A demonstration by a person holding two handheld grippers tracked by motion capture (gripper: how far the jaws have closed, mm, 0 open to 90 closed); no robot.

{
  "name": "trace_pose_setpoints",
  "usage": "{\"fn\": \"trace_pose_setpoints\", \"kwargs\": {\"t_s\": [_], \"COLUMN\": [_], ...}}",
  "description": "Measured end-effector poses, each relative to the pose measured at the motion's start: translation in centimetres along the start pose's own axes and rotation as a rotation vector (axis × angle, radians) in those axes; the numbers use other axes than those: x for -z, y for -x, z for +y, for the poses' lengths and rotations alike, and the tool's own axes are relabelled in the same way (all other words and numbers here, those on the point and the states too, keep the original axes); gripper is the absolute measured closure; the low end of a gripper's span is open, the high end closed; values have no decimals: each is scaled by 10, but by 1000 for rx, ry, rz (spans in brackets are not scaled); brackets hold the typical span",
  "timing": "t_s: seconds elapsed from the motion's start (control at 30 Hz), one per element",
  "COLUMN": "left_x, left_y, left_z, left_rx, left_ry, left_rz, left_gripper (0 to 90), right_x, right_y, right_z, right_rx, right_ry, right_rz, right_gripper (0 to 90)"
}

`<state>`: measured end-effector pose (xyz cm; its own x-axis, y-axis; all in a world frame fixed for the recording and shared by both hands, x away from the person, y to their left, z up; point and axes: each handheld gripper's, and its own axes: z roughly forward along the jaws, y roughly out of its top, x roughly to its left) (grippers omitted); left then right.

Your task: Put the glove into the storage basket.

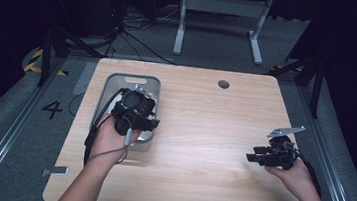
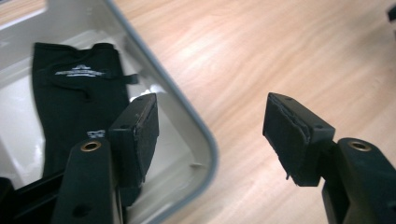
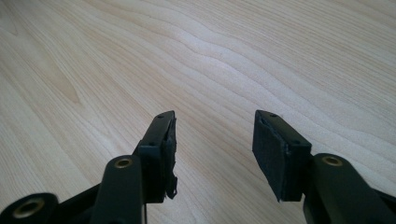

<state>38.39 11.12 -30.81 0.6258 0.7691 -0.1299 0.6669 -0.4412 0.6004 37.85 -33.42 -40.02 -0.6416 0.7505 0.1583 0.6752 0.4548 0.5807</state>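
A grey plastic bin [image 1: 116, 81] stands on the left part of the wooden table [image 1: 203, 133]. In the left gripper view a black piece of cloth with white print [image 2: 77, 102] lies flat inside the bin [image 2: 187, 121]. My left gripper [image 1: 151, 124] hovers over the bin's near right corner; its jaws [image 2: 212, 135] stand wide apart with nothing between them, one pad over the bin and the other over the bare wood. My right gripper [image 1: 255, 154] is low over the table's right side, pointing left. Its jaws [image 3: 212, 149] are open and empty above plain wood.
A small round cable hole [image 1: 223, 84] sits in the table near its far edge. Beyond the table stand a white desk frame [image 1: 220, 19] and loose cables [image 1: 123, 29] on the floor. A metal rail runs along the floor on the left.
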Motion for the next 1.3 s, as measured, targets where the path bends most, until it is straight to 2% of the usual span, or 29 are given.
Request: {"fn": "trace_pose_setpoints", "kwargs": {"t_s": [0.07, 0.1, 0.13, 0.23, 0.27, 0.33, 0.47, 0.6, 0.77, 0.83, 1.03, 1.07, 1.1, 1.13, 1.3], "left_x": [-4, -4, -7, -9, -10, -10, -15, -23, -32, -37, -54, -61, -61, -67, -74], "left_y": [10, 10, 17, 23, 26, 29, 37, 39, 37, 37, 37, 36, 36, 34, 30], "left_z": [-7, -7, -13, -18, -22, -25, -40, -47, -53, -56, -67, -72, -72, -78, -88], "left_rx": [-24, -24, -47, -64, -71, -79, -120, -126, -116, -124, -135, -124, -124, -111, -98], "left_ry": [-16, -16, -17, -11, -9, -2, 4, -29, -43, -53, -50, -59, -59, -74, -61], "left_rz": [-22, -22, -39, -54, -74, -79, -126, -128, -147, -145, -174, -157, -157, -135, -148], "left_gripper": [352, 352, 352, 352, 353, 353, 348, 344, 342, 342, 345, 348, 354, 355, 365], "right_x": [1, 1, 1, 1, 1, 1, 0, -2, -2, -3, -7, -8, -8, -10, -15], "right_y": [0, 0, 0, 0, -1, -1, 0, -1, -2, -2, -4, -4, -4, -4, -1], "right_z": [0, 0, 0, 0, 0, 0, -1, -1, -1, -1, -2, -2, -2, -3, -6], "right_rx": [1, 1, -1, 2, 2, 4, 6, 1, 10, 11, 25, 35, 35, 40, 44], "right_ry": [7, 7, 7, 5, 6, 6, -1, -5, -4, -6, -13, -12, -12, -14, -25], "right_rz": [0, -1, -1, -2, -2, -1, -5, -2, 2, 2, 12, 16, 16, 15, 16], "right_gripper": [500, 499, 500, 499, 499, 498, 498, 497, 497, 497, 496, 496, 496, 497, 498]}}
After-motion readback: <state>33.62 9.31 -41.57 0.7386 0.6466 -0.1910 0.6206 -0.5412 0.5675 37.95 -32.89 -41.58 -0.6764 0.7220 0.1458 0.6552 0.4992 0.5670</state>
